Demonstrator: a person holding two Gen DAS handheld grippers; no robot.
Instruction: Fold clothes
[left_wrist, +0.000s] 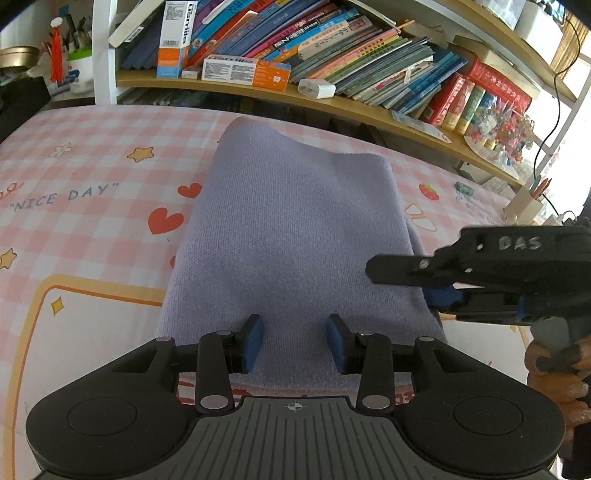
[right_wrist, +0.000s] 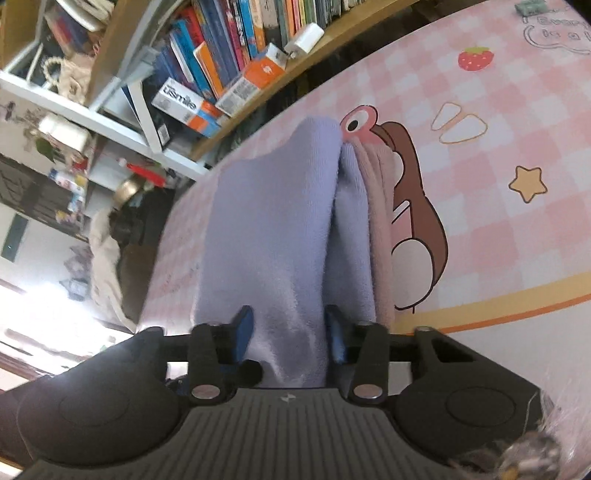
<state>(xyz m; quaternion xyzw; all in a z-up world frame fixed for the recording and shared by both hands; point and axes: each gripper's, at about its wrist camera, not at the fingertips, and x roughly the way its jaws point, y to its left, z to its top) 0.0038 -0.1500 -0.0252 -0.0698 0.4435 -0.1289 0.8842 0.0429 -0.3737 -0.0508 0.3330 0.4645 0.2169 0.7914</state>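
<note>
The left gripper (left_wrist: 294, 341) is held spread above the near edge of a folded lavender garment (left_wrist: 291, 236), its 2 blue pads (left_wrist: 255, 341) apart with nothing between them. The garment is laid flat in the middle of a table covered by a pink checked cloth (left_wrist: 92, 155) printed with hearts, stars and "NICE DAY". The right gripper (right_wrist: 290, 334) is seen at the garment's right edge, its jaws parted with a raised fold of the lavender fabric between them; whether the fabric is actually pinched cannot be told. A hand (left_wrist: 554, 369) is visible on its handle. A bookshelf (left_wrist: 332, 99) stands along the table's far side.
</note>
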